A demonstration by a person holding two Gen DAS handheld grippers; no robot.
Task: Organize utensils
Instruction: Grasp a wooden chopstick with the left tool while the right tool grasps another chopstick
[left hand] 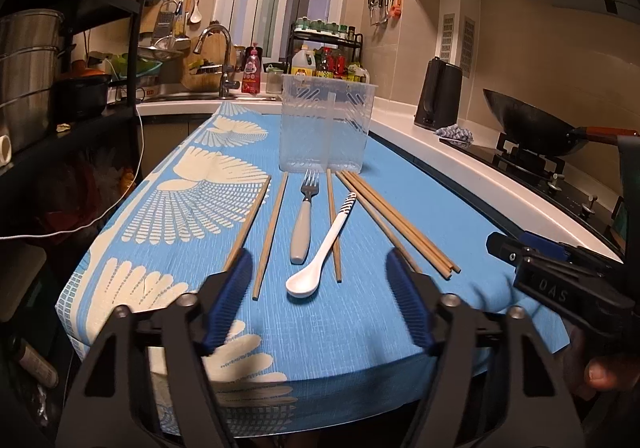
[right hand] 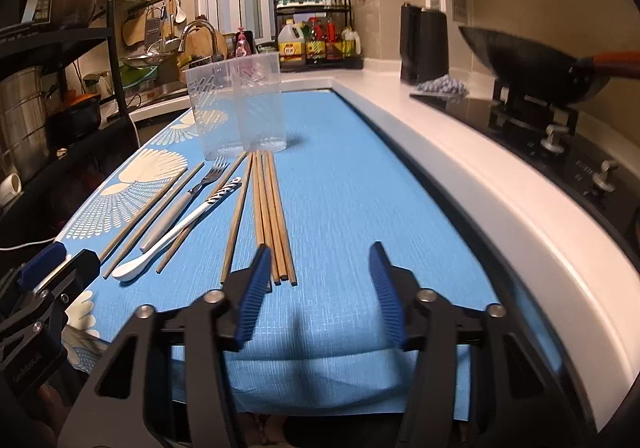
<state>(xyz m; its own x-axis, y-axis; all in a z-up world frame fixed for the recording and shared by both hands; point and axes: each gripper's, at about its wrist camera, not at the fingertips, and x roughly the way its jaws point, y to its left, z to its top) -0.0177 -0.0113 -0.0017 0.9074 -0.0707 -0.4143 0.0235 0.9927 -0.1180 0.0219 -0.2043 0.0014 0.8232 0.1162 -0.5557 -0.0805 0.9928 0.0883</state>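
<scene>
A clear plastic utensil holder (left hand: 325, 127) (right hand: 238, 109) stands upright and empty on the blue cloth (left hand: 432, 207) (right hand: 340, 175). In front of it lie a fork with a grey handle (left hand: 304, 219) (right hand: 180, 203), a white spoon with a striped handle (left hand: 320, 256) (right hand: 176, 232) and several wooden chopsticks (left hand: 396, 224) (right hand: 272, 215), some single (left hand: 272, 232), some bundled. My left gripper (left hand: 320, 280) is open and empty, just short of the spoon's bowl. My right gripper (right hand: 320, 272) is open and empty, its left finger by the near ends of the bundled chopsticks.
A white counter (right hand: 460, 151) runs along the right with a hob and a black wok (left hand: 536, 123) (right hand: 532, 59), a black kettle (left hand: 440, 95) and a bottle rack (left hand: 328, 59). A sink with tap (left hand: 218, 55) lies behind; black shelving with pots (left hand: 28, 59) stands left.
</scene>
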